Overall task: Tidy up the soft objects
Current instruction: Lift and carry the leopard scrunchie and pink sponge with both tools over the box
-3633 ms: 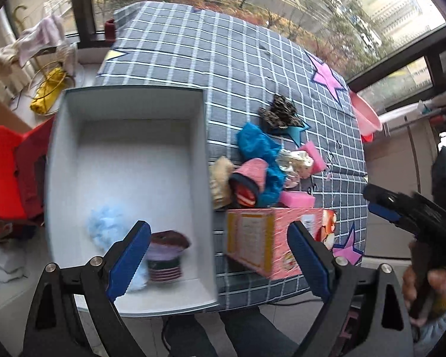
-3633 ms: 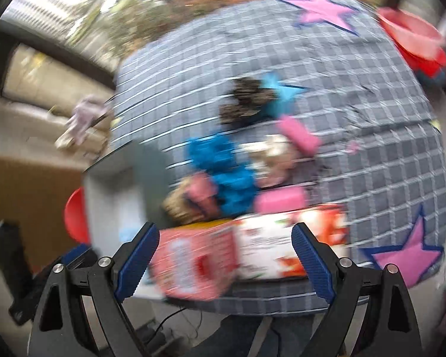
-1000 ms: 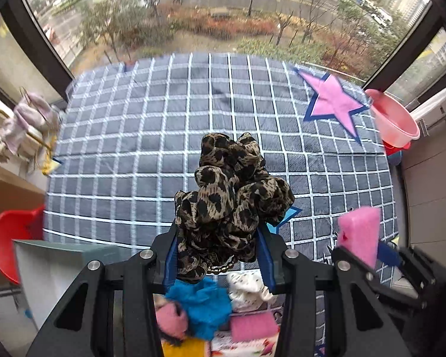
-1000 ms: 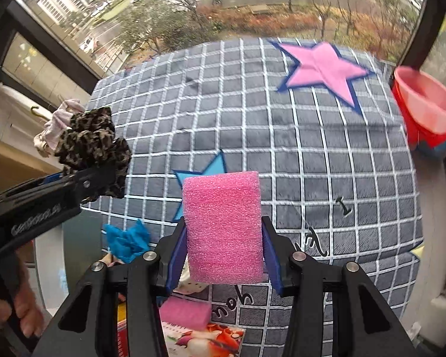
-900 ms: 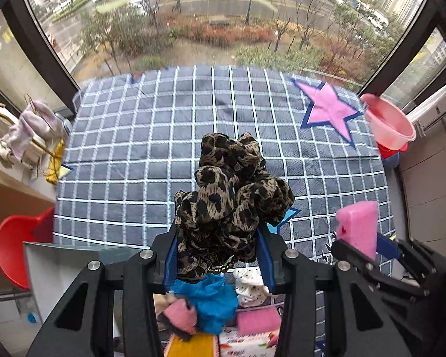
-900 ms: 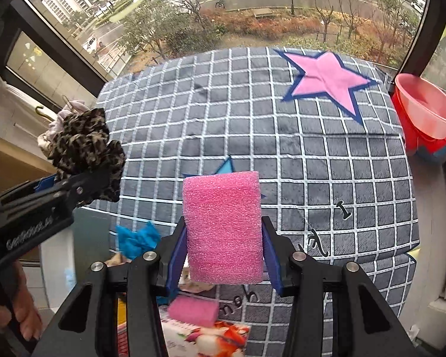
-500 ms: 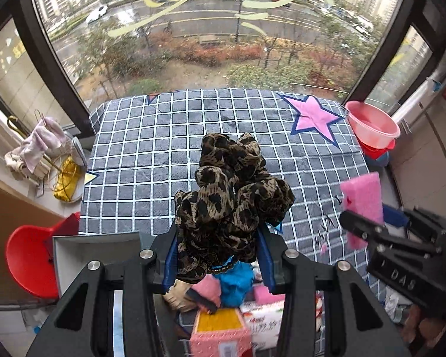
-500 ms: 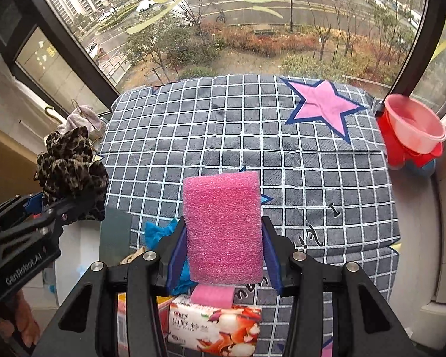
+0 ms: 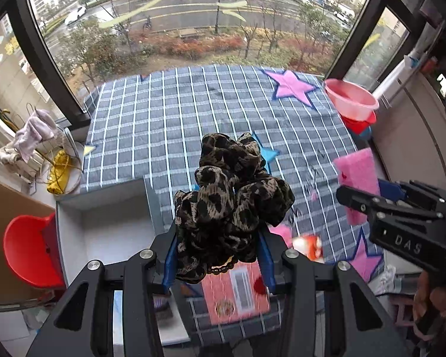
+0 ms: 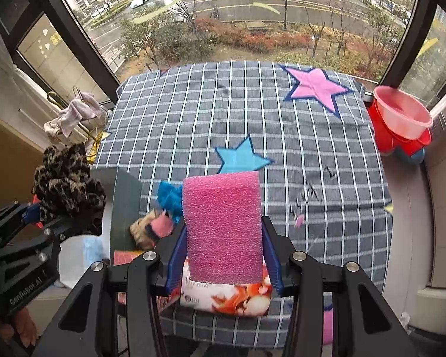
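Observation:
My left gripper (image 9: 217, 255) is shut on a leopard-print scrunchie (image 9: 229, 199) and holds it high above the table, over the near right corner of the grey box (image 9: 104, 226). My right gripper (image 10: 223, 255) is shut on a pink foam sponge (image 10: 223, 226), also held high. The sponge shows in the left wrist view (image 9: 356, 175), and the scrunchie in the right wrist view (image 10: 65, 184). A blue cloth (image 10: 169, 196), a pink sock (image 10: 160, 226) and other soft items lie beside the box (image 10: 125, 196).
A checked grey tablecloth (image 9: 193, 113) with star patches covers the table. A pink tissue box (image 9: 235, 291) and a tissue pack (image 10: 226, 297) lie at the near edge. A pink basin (image 9: 351, 101) stands at the right, a red chair (image 9: 29, 250) at the left.
Both grippers have risen and drawn back toward me with their loads still held. More of the grey box and the near table edge has come into view.

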`<state>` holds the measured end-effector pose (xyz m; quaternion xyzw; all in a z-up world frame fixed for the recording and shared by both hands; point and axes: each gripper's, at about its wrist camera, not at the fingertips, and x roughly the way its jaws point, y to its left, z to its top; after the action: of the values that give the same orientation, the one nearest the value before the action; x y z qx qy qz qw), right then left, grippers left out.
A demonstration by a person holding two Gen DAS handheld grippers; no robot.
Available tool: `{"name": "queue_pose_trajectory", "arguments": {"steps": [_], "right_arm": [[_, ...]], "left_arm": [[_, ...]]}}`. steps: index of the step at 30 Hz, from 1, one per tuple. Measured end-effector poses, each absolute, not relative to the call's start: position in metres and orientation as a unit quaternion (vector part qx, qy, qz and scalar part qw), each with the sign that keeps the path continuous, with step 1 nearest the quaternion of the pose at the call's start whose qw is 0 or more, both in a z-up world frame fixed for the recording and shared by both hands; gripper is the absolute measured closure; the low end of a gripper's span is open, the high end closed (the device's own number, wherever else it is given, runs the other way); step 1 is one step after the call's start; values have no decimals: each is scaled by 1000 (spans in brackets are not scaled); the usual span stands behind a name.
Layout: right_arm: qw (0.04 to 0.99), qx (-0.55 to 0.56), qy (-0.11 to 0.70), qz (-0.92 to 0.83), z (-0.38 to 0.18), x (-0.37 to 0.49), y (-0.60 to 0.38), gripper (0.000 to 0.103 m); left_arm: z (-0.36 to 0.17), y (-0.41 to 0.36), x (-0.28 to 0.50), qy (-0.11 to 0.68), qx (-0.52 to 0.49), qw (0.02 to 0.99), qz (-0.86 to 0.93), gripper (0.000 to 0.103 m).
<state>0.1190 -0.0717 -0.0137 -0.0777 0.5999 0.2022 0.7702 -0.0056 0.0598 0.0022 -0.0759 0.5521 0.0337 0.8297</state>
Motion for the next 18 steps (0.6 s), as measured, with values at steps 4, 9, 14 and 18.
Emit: {"name": "queue_pose_trajectory", "arguments": {"steps": [4, 9, 14, 18], "right_arm": [[762, -79, 612, 196, -21, 98, -76, 55], [748, -84, 631, 186, -36, 72, -85, 55], [736, -81, 648, 180, -49, 47, -93, 55], [727, -82, 659, 178, -57, 28, -95, 55]], "left_arm": [[-8, 52, -26, 566, -72, 821, 17, 55], [-19, 43, -45, 578, -64, 814, 1, 55], [-28, 43, -63, 590, -60, 805, -8, 55], [-34, 46, -78, 597, -50, 800, -12, 55]]}}
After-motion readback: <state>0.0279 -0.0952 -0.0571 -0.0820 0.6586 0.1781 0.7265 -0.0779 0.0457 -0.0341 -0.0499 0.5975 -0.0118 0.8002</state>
